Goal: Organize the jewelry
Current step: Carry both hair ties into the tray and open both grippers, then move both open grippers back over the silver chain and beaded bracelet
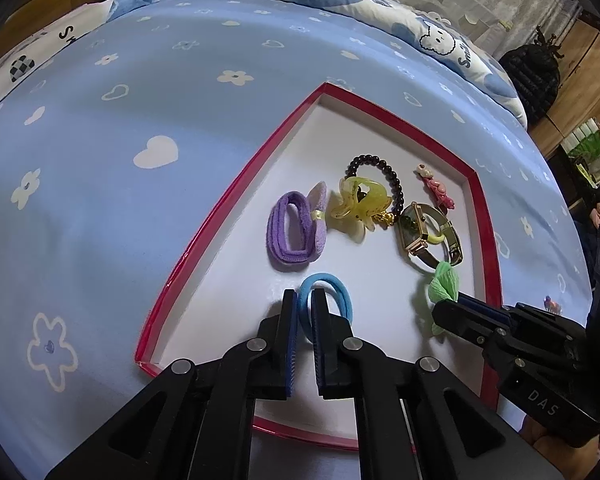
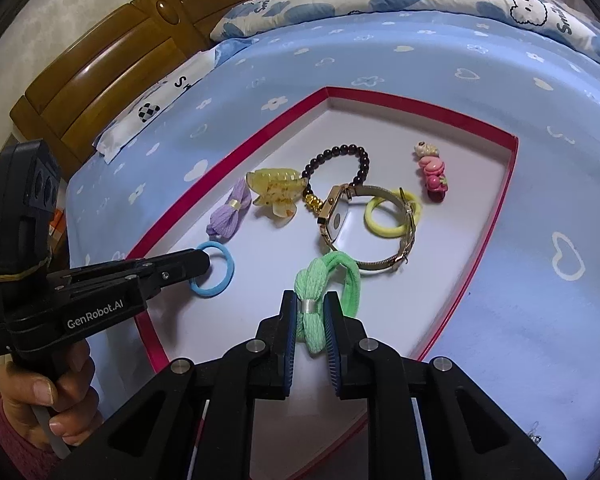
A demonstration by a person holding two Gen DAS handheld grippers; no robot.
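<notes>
The left gripper (image 1: 305, 300) pinches a blue hair tie (image 1: 327, 300) between narrow jaws, low over the white floor of a red-rimmed box (image 1: 236, 184). Beside it, the right gripper (image 2: 310, 302) clamps a green bow hair tie (image 2: 324, 288). Farther in lie a purple bow tie (image 1: 294, 228), yellow claw clip (image 1: 358, 204), beaded bracelet (image 2: 340, 160), gold watch (image 2: 336, 216), yellow hair tie (image 2: 392, 216) and pink clip (image 2: 432, 172), all on a blue bedsheet (image 1: 120, 120).

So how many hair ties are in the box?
4: plain blue elastic hair tie in left jaws, green bow hair tie in right jaws, purple bow hair tie far-left, yellow elastic hair tie under the watch.
</notes>
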